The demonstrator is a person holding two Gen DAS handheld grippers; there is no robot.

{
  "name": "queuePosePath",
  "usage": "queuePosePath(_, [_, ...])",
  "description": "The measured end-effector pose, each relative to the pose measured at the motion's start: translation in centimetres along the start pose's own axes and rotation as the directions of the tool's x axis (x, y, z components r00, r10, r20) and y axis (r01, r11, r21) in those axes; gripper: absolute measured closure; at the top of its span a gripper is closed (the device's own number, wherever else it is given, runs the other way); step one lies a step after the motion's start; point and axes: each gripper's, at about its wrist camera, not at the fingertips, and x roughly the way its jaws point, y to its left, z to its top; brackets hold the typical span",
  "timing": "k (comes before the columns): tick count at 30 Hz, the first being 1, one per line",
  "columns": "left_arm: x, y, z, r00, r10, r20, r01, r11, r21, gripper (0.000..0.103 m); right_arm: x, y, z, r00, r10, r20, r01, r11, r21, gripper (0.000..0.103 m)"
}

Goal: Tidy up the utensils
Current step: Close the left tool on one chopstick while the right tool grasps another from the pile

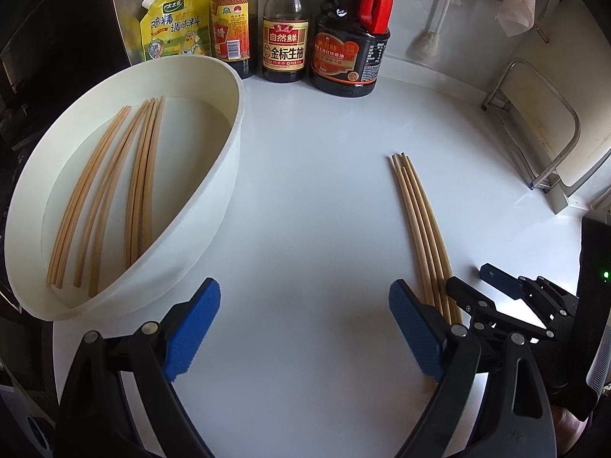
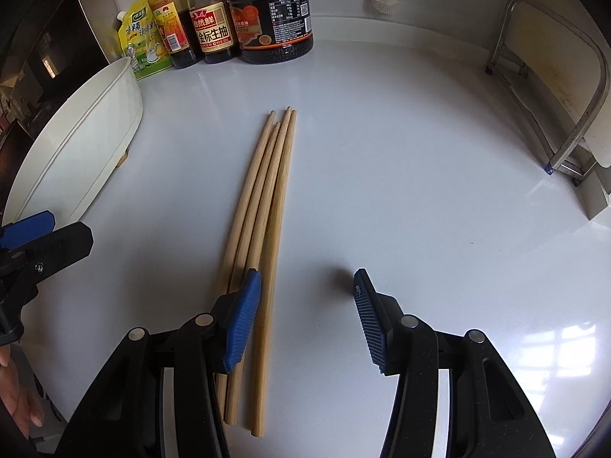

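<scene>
Chopsticks, four loose wooden ones, lie side by side on the white table, thin tips fanned slightly toward the row of bottles at the back. More chopsticks sit inside the white basin, which stands on the table left of the loose bunch and well apart from it. Right hand-held gripper is spread, blue pads apart, nothing clamped; its left pad rests over the thick ends of the loose chopsticks, the rightmost stick showing just inside the gap, and whether the pad touches the wood cannot be told. Left hand-held gripper is also spread wide and empty, over bare table between basin and loose chopsticks, its right pad overlapping the bunch's near end in the left wrist view. Behind the chopsticks: yellow seasoning pouch, two tall sauce bottles, and a dark soy sauce jug with a red handle. Right of the chopsticks, a metal rack stands at the table's edge.
</scene>
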Motion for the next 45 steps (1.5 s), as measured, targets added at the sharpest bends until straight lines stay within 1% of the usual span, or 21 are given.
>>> queuePosePath(7, [0.8,-1.6,-0.2,1.000,-0.006,-0.016,0.007,0.999,0.033,0.015,0.0,-1.8,0.3,1.000,-0.020,0.008,0.020,1.000,0.014,0.054])
queuePosePath(14, [2.1,-3.8,-0.3,0.998,-0.047,-0.037,0.049,0.997,0.055,0.015,-0.2,-3.6,0.1,0.999,-0.044,0.012,0.043,0.999,0.017,0.054])
queuePosePath(17, [2.9,-4.9,-0.5,0.998,-0.050,-0.048,0.054,0.996,0.075,0.015,-0.4,-4.3,0.1,0.999,-0.038,0.012,0.038,0.999,0.027,0.054])
queuePosePath(21, [4.0,-5.5,-0.7,0.995,-0.062,-0.074,0.068,0.995,0.078,0.015,-0.5,-4.7,-0.1,0.999,-0.036,0.015,0.036,0.999,0.026,0.054])
queuePosePath(31, [5.2,-6.1,-1.0,0.995,-0.038,-0.089,0.046,0.995,0.092,0.015,-0.5,-5.1,0.1,0.999,-0.034,0.018,0.033,0.999,0.036,0.054])
queuePosePath(33, [5.4,-6.2,-1.0,0.996,-0.018,-0.091,0.027,0.995,0.099,0.015,-0.5,-5.1,0.1,0.999,-0.034,0.018,0.033,0.999,0.035,0.054])
queuePosePath(37, [5.7,-6.1,-0.9,0.996,-0.019,-0.092,0.027,0.996,0.089,0.013,-0.5,-5.2,0.1,0.999,-0.035,0.017,0.035,0.999,0.030,0.054])
queuePosePath(42, [6.2,-6.0,-0.7,0.995,0.027,-0.096,-0.018,0.995,0.096,0.014,-0.4,-5.0,0.2,0.999,-0.035,0.016,0.035,0.999,0.027,0.054])
queuePosePath(45, [6.4,-5.8,-0.5,0.995,0.041,-0.095,-0.032,0.995,0.098,0.014,-0.4,-4.8,0.2,0.999,-0.035,0.019,0.035,0.999,0.025,0.054])
